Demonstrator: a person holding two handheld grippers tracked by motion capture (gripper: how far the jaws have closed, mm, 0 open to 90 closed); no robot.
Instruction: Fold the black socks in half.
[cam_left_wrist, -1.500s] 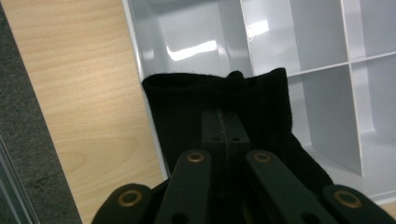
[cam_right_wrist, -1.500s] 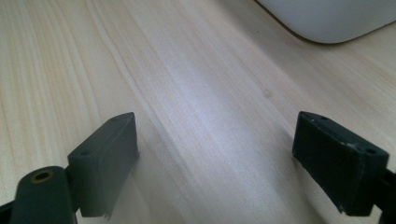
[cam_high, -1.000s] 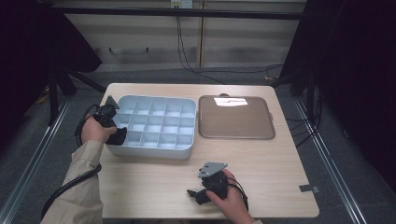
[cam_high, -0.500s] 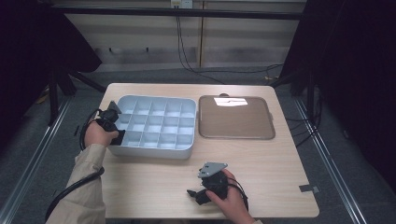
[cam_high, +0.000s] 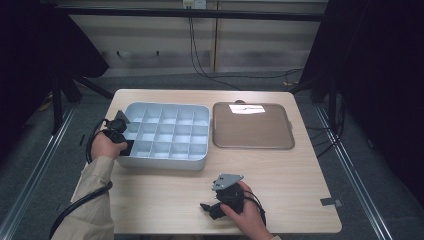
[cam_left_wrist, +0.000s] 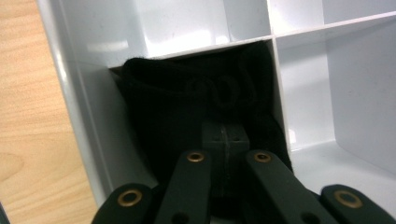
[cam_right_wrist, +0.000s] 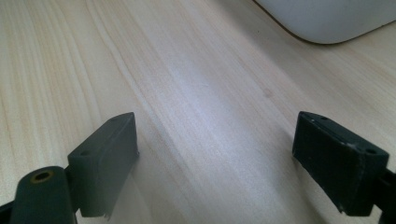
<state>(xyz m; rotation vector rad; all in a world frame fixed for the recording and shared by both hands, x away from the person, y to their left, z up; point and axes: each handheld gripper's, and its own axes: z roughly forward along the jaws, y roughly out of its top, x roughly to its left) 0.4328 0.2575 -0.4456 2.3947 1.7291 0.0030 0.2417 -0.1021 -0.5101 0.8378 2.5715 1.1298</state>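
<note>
A pale grey compartment box stands on the left half of the wooden table. A black cloth is bunched in its near-left corner compartment. My left gripper reaches into that compartment from the left; in the left gripper view its jaws are shut, pads together, tips against the cloth. Whether any fabric is pinched I cannot tell. My right gripper rests near the table's front edge, jaws open over bare wood with nothing between them.
A brown tray with a rim lies right of the box, a bright light patch on its far part. The other compartments of the box look bare. A corner of the box shows ahead of the right gripper.
The left hand has edged slightly right and nearer, further over the box's left wall. The right hand has stayed still.
</note>
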